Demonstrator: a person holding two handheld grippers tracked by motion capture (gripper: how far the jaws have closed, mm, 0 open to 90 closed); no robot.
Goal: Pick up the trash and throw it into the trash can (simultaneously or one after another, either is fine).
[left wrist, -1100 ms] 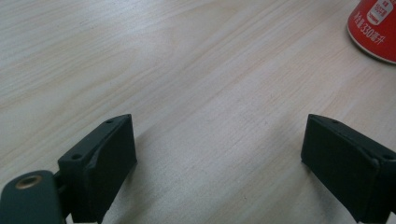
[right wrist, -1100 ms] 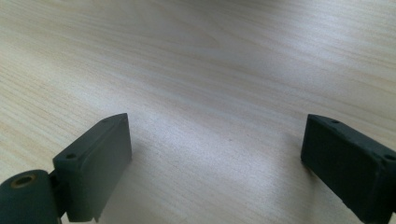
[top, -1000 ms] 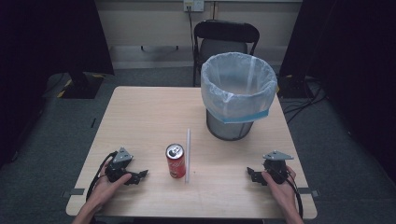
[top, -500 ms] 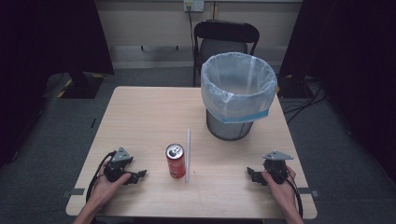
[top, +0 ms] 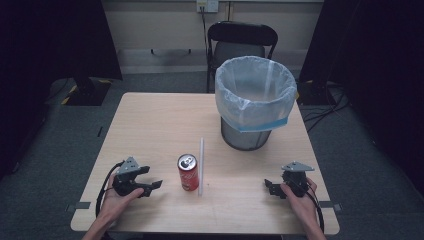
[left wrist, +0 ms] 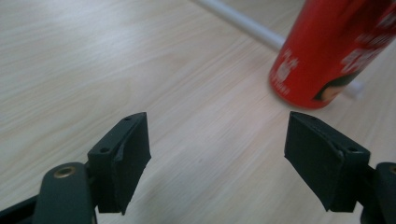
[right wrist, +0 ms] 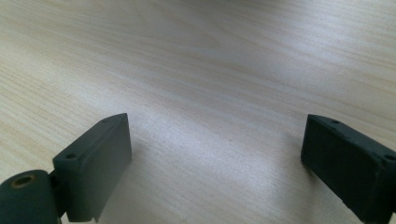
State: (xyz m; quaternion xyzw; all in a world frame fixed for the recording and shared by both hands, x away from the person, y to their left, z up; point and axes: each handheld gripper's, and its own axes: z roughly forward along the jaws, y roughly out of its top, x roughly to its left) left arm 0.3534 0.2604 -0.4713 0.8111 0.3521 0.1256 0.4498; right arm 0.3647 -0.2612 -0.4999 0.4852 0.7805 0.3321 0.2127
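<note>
Red can (top: 188, 172) beside white straw (top: 201, 166)

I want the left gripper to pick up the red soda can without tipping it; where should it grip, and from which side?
Grip the upright red aluminium soda can around its mid-body, approaching level from its left, where the open left gripper already faces it. Its round sides suit opposing fingers. The thin white straw lies flat close along its right side, so avoid that side.

A black folding chair (top: 242, 42) stands behind the wooden table (top: 155, 125) on grey carpet (top: 65, 135), dark curtains (top: 50, 40) flanking.
</note>
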